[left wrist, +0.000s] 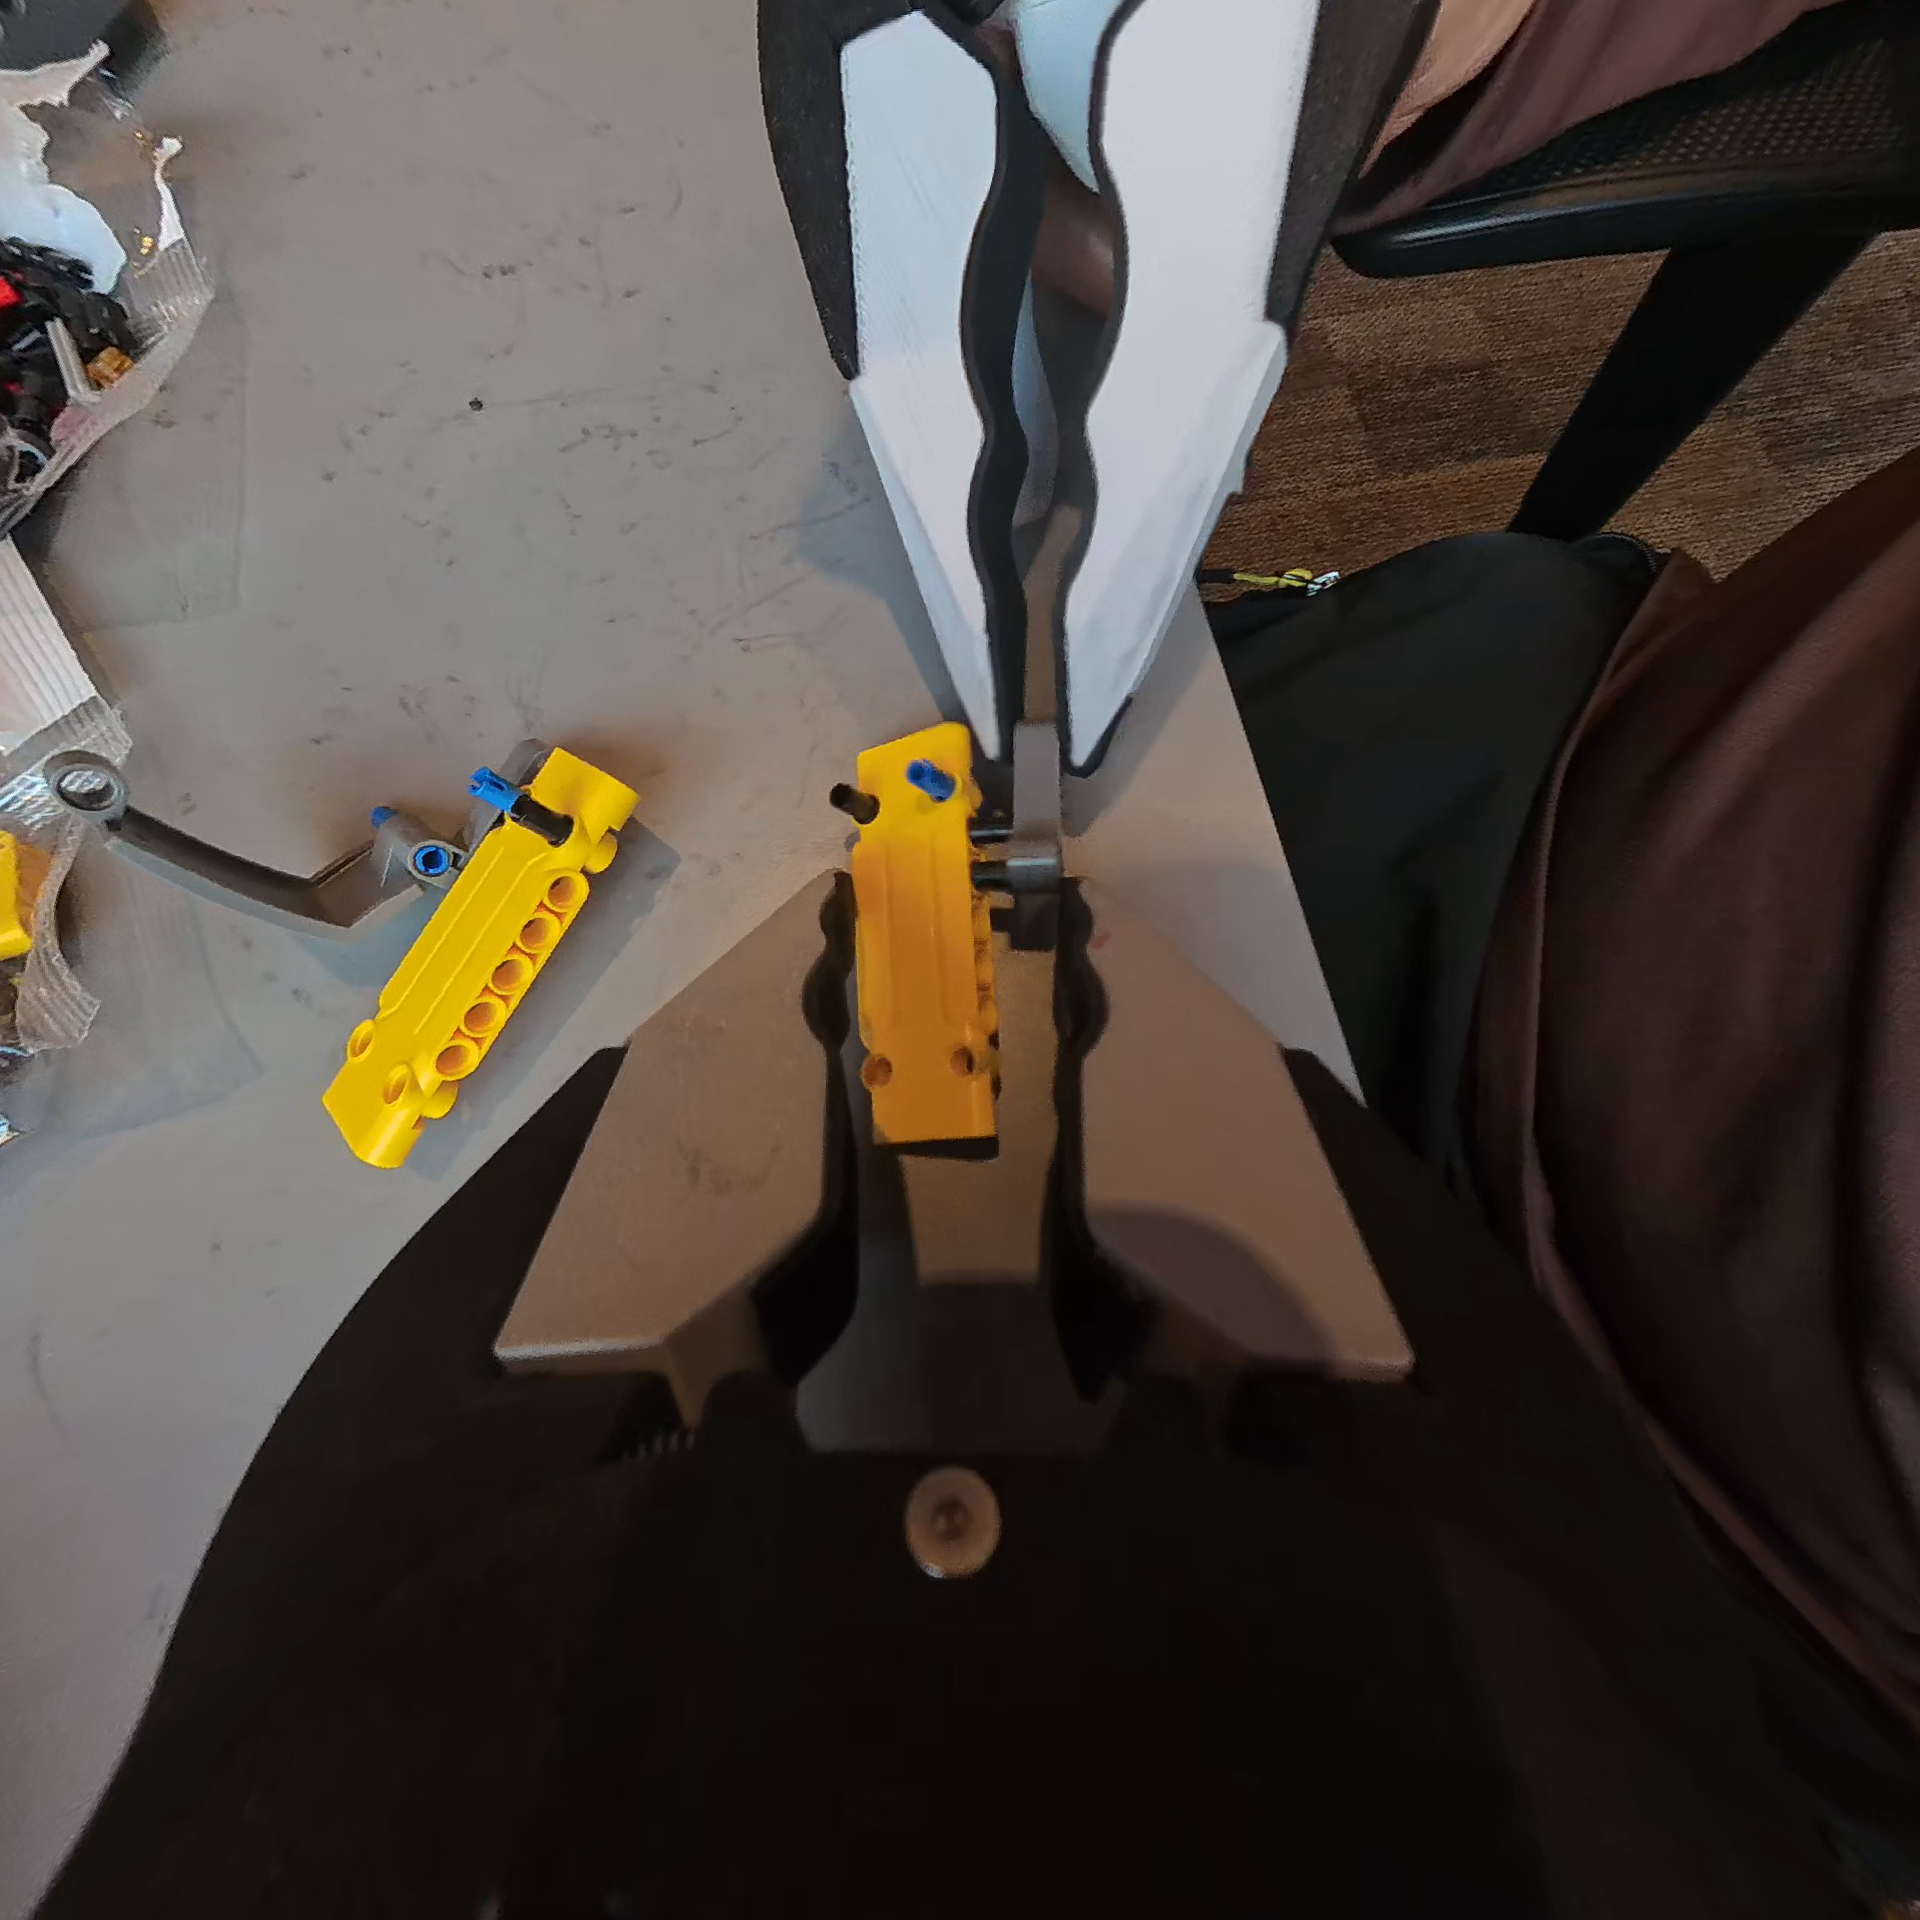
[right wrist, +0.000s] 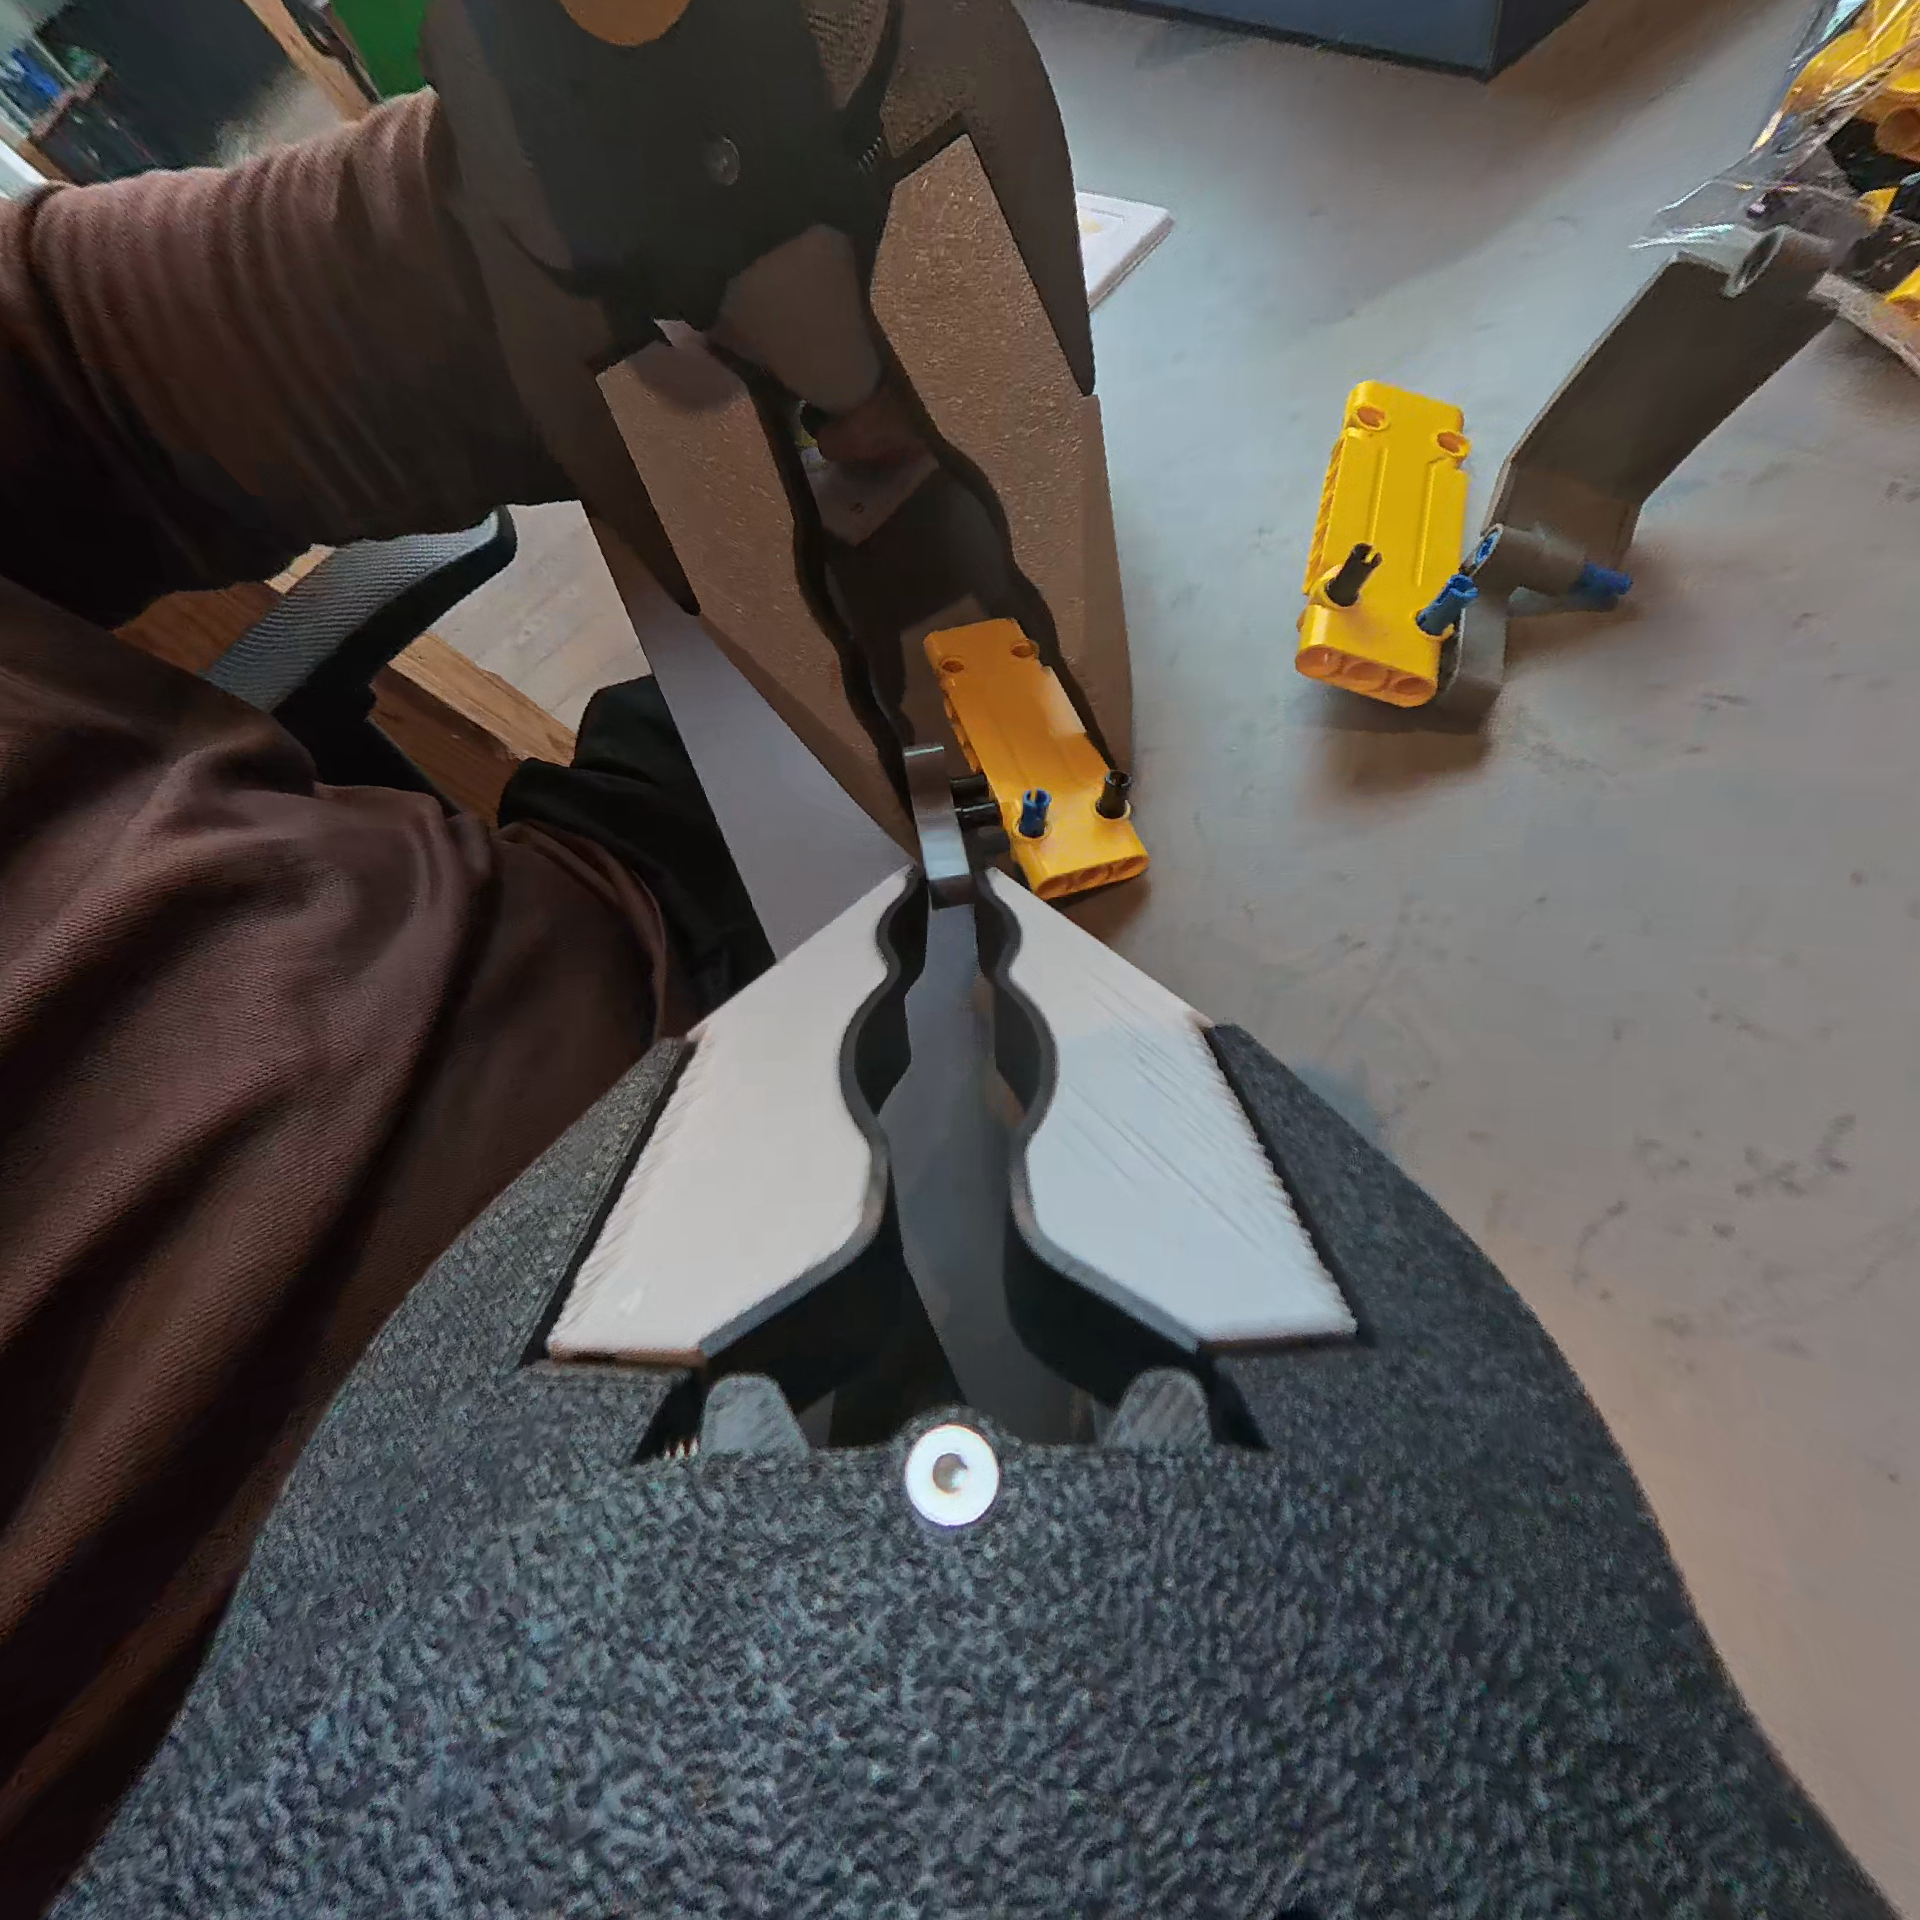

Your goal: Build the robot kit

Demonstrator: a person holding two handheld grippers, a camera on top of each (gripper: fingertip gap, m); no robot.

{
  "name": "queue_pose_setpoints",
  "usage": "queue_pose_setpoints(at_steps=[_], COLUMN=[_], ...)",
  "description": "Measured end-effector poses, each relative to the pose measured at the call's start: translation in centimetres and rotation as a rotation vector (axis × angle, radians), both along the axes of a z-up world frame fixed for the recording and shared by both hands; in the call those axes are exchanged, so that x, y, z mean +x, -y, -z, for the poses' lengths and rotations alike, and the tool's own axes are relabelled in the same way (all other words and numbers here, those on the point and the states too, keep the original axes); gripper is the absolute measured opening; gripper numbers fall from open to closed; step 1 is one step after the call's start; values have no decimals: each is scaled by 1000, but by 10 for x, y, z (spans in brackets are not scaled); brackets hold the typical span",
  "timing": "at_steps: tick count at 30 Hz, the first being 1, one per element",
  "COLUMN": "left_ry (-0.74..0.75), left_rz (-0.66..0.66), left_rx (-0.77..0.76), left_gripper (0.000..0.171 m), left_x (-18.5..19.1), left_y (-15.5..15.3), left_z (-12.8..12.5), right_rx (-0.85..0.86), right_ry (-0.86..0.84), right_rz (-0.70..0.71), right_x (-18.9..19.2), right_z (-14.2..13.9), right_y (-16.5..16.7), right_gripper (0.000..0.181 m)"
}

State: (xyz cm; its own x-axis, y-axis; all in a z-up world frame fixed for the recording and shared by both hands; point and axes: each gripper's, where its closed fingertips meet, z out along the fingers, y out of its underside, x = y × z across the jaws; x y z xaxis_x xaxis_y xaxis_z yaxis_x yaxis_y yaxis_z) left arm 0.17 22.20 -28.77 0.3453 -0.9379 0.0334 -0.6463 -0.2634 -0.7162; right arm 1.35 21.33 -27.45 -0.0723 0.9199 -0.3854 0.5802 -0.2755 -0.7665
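Where the grey table (left wrist: 436, 436) narrows to its corner beside the seated person's brown clothing (left wrist: 1714, 1039), the two tongs meet nose to nose. Closest in the left wrist view, the left gripper (left wrist: 951, 935) is clamped on a yellow holed block (left wrist: 925, 956) that carries a blue pin (left wrist: 928, 776) and a black pin (left wrist: 854, 802) near its far end. Just beyond, the right gripper (left wrist: 1029, 743) pinches a thin grey lever piece (left wrist: 1034, 821), which sits on black pegs at the block's side.

Both pieces look like light, rigid moulded plastic with smooth faces, so I judge they could slip; the block's flat long sides and the lever's flat shank look the surest holds.

Farther along the table lies a second yellow block (left wrist: 483, 961) joined to a long grey arm (left wrist: 208, 842), with torn clear bags of parts (left wrist: 73, 322) at the far edge.

Only the right wrist view shows the lever's rounded end (right wrist: 943, 868) between its closed tips (right wrist: 948, 883); only the left shows the block's row of holes.
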Motion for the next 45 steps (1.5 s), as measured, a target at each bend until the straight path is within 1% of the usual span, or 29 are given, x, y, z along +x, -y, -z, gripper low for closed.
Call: queue_pose_setpoints(at_steps=[2, 3, 4, 5, 7, 10, 13, 17, 20, 23, 24, 25, 27, 29, 30, 33, 34, 35, 36, 37, 38, 39, 40, 42, 43, 45], left_ry=[-4, -6, 1, 1, 8, 8, -11, -32, -51, -50, -48, -47, -57, -86, -97, -109, -112, -111, -109, -113, -124, -142, -166, -199, -203, -226], left_rz=[-12, -15, 7, 13, 13, -2, -39, -94, -139, -160, -160, -165, -183, -211, -222, -257, -274, -285, -283, -264, -239, -222, -219, -260, -295, -388], left_rx=[8, 14, 2, -5, -19, -19, 20, 63, 104, 97, 94, 95, 103, 132, 153, 175, 177, 182, 192, 197, 185, 151, 94, -36, -69, -83], left_gripper=[31, 6, 5, 6, 14, 10, 7, 5, 9, 21, 21, 23, 32, 42, 43, 53, 57, 58, 55, 46, 38, 36, 36, 24, 21, 21], left_x=[-1, -2, 0, 2, 4, 3, -3, -8, -15, -22, -24, -26, -31, -39, -43, -53, -56, -57, -55, -51, -45, -38, -31, -15, -8, -5], left_y=[-1, -2, 2, 4, 5, 3, -5, -13, -18, -17, -15, -13, -12, -11, -10, 4, 12, 22, 36, 54, 73, 93, 110, 137, 143, 143], left_z=[0, 0, 0, 0, 0, 0, 0, 0, -1, -1, -1, -2, -2, -5, -9, -28, -38, -49, -61, -68, -70, -64, -51, -14, 6, 42], right_rx=[69, 104, 135, 155, 161, 148, 49, 97, 93, 76, 67, 59, 58, 85, 104, 175, 205, 231, 250, 262, 265, 261, 253, 236, 228, 224], right_ry=[22, 22, 17, 15, 39, 67, 40, 42, 6, -22, -33, -43, -58, -88, -113, -173, -181, -185, -189, -191, -195, -200, -206, -215, -215, -212], right_rz=[18, 30, 35, 29, 11, 33, 90, 135, 159, 179, 179, 176, 167, 145, 129, 84, 78, 73, 69, 67, 63, 58, 53, 38, 32, 25], right_x=[1, 0, -1, -2, -2, -2, -7, -2, 2, 4, 3, 2, 1, 0, -1, -2, -2, -2, -3, -3, -3, -4, -5, -7, -7, -8], right_z=[3, 2, 0, -1, 3, 9, 2, 3, -5, -9, -11, -12, -14, -20, -25, -40, -42, -44, -45, -46, -47, -48, -49, -51, -51, -51], right_y=[-4, -6, -6, -5, -2, -5, -13, -27, -32, -38, -38, -38, -36, -32, -29, -18, -17, -15, -13, -12, -11, -9, -8, -4, -2, 1], right_gripper=[10, 11, 1, 0, 0, 0, 0, 0, 2, 3, 3, 3, 3, 5, 6, 7, 7, 7, 7, 7, 7, 7, 7, 7, 7, 7])
